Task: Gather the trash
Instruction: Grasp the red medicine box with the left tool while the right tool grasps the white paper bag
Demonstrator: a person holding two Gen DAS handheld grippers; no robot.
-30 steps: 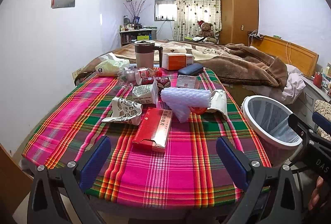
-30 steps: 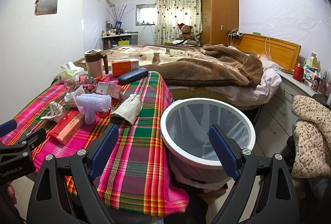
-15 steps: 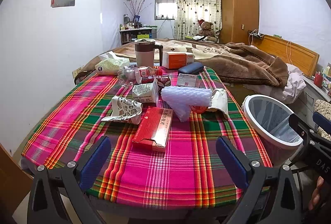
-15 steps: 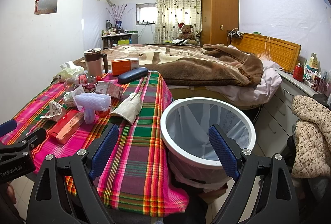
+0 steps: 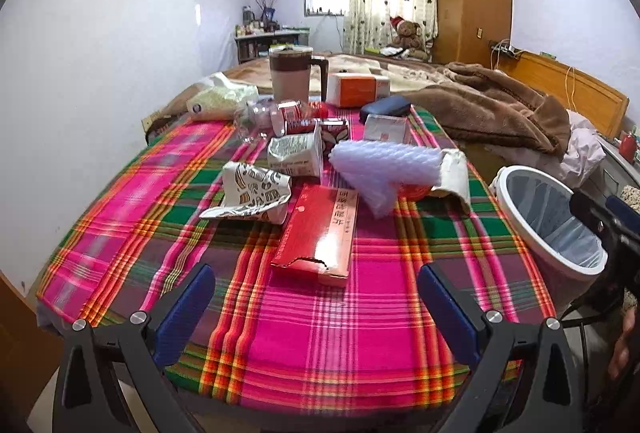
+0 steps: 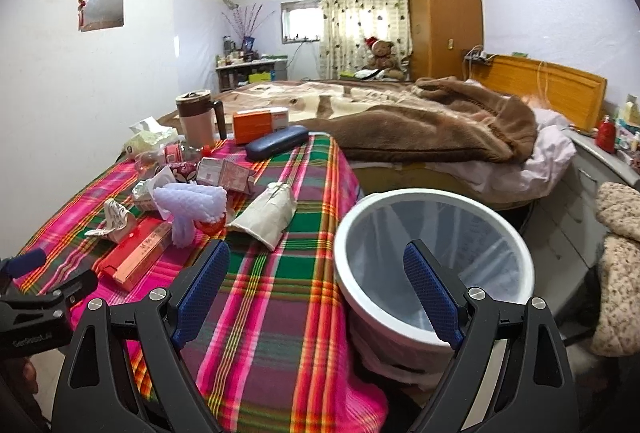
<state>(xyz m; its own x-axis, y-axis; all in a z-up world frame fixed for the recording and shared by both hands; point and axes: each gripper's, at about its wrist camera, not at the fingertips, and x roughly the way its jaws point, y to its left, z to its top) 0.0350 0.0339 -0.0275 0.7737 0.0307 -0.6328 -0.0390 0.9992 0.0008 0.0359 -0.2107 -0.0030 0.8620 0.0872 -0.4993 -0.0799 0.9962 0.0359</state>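
Observation:
Trash lies scattered on a plaid-covered table (image 5: 320,333): a torn red box (image 5: 320,237), a crumpled patterned wrapper (image 5: 252,193), white bubble wrap (image 5: 380,169), a crushed carton (image 5: 296,153) and a folded paper bag (image 5: 454,173). A white bin (image 6: 436,265) with a clear liner stands off the table's right edge. My left gripper (image 5: 316,309) hovers open over the near table edge, short of the red box. My right gripper (image 6: 316,289) is open and empty, above the gap between table and bin. In the right wrist view the red box (image 6: 136,253) and paper bag (image 6: 268,213) lie left of the bin.
At the table's far end stand a brown-lidded jug (image 5: 290,77), an orange box (image 5: 356,89), a dark case (image 5: 384,109) and a plastic bottle (image 5: 276,113). A bed with a brown blanket (image 6: 432,125) lies behind. A cabinet (image 6: 600,201) with clothes flanks the bin.
Both views have shifted slightly forward and up; the table items sit a little nearer. Both grippers stay open and nothing has been picked up.

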